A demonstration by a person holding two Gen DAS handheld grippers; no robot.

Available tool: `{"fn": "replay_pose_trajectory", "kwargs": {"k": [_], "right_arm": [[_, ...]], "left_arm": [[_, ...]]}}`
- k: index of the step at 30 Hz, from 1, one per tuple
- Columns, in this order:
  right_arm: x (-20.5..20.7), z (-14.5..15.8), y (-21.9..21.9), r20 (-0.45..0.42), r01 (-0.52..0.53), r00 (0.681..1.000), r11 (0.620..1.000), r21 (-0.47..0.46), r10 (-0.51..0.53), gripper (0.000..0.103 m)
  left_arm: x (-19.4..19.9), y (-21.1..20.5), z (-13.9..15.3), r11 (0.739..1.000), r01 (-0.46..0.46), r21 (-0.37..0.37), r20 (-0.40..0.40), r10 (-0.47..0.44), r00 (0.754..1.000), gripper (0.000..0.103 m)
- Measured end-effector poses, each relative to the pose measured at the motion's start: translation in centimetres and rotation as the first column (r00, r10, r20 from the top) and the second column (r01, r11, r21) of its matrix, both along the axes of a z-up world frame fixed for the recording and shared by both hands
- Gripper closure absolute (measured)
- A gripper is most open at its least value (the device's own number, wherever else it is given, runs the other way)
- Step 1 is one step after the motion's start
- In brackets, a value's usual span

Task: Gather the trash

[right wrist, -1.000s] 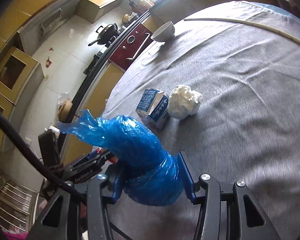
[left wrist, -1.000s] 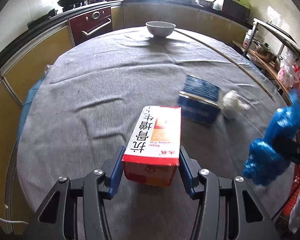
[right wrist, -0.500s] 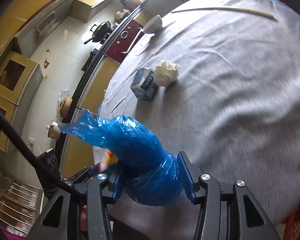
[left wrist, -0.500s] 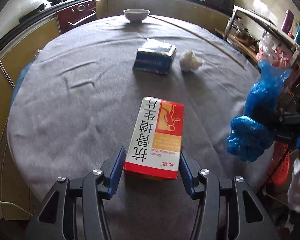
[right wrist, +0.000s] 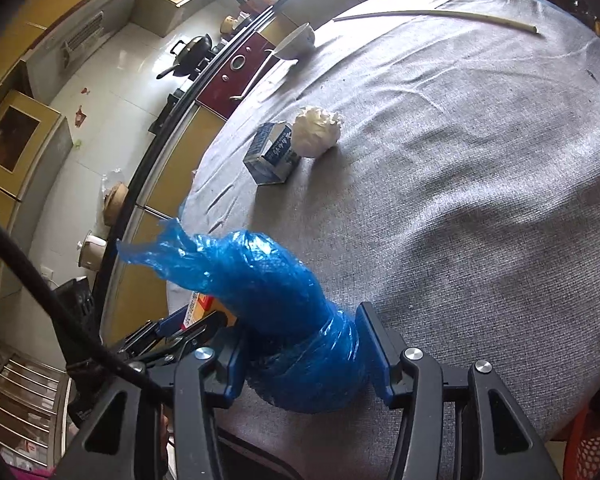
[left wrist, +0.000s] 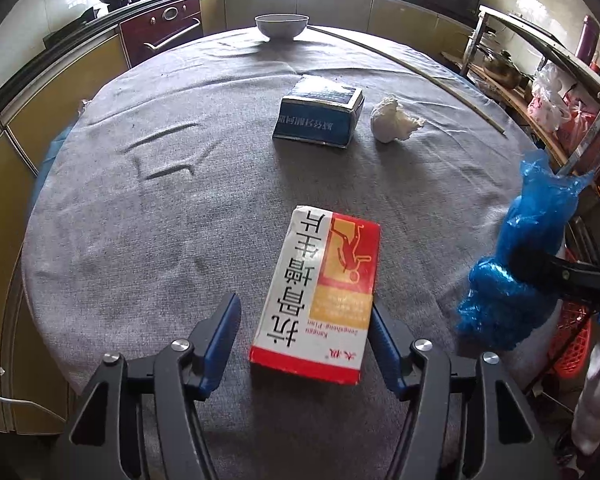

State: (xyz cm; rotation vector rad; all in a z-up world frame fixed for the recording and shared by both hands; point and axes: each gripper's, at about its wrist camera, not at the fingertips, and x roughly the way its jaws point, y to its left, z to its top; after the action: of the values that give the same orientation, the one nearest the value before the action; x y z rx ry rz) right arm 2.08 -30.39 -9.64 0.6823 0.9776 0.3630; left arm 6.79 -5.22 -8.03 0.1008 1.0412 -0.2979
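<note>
A red and white medicine box (left wrist: pixel 320 292) lies on the grey tablecloth (left wrist: pixel 204 216) between the fingers of my left gripper (left wrist: pixel 304 340), which is open with a gap on the left side of the box. My right gripper (right wrist: pixel 300 356) is shut on a crumpled blue plastic bag (right wrist: pixel 276 304), also seen at the right of the left wrist view (left wrist: pixel 516 272). A blue carton (left wrist: pixel 320 114) and a white paper wad (left wrist: pixel 392 120) lie farther back on the table; both show in the right wrist view, the carton (right wrist: pixel 272 152) beside the wad (right wrist: pixel 318 132).
A white bowl (left wrist: pixel 281 26) stands at the table's far edge. A long thin stick (left wrist: pixel 412 68) lies across the back right. A metal rack (left wrist: pixel 540 92) with bags stands to the right, a red basket (left wrist: pixel 572 344) below it. Kitchen cabinets ring the room.
My left gripper's jaws have opened and let go of the medicine box, which now lies on the cloth. The right gripper still holds the blue bag.
</note>
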Motion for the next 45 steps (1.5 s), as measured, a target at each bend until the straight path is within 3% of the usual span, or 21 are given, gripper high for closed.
{"fn": "replay_pose_trajectory", "kwargs": {"k": [16, 20, 33, 41, 45], "right_arm": [[0.6, -0.7, 0.1, -0.001, -0.011, 1.000, 0.999, 0.030, 0.011, 0.048], [0.5, -0.6, 0.2, 0.003, -0.013, 1.000, 1.000, 0.022, 0.013, 0.048], [-0.8, 1.5, -0.4, 0.081, 0.003, 0.997, 1.000, 0.010, -0.003, 0.049], [-1.3, 2.1, -1.3, 0.079, 0.013, 0.997, 0.999, 0.042, -0.017, 0.048], [-1.4, 2.1, -1.9, 0.065, 0.038, 0.997, 0.999, 0.039, -0.040, 0.041]], "left_arm": [[1.1, -0.9, -0.2, 0.999, -0.006, 0.052, 0.028, 0.005, 1.000, 0.039], [0.9, -1.0, -0.2, 0.998, 0.002, 0.059, 0.041, -0.005, 0.999, 0.053], [-0.2, -1.4, 1.8, 0.998, 0.005, 0.060, 0.090, -0.011, 0.996, 0.053], [-0.8, -0.6, 2.1, 0.998, -0.019, 0.056, 0.099, 0.014, 0.995, 0.053], [-0.8, 0.3, 1.8, 0.998, -0.038, 0.054, 0.088, 0.033, 0.996, 0.053]]}}
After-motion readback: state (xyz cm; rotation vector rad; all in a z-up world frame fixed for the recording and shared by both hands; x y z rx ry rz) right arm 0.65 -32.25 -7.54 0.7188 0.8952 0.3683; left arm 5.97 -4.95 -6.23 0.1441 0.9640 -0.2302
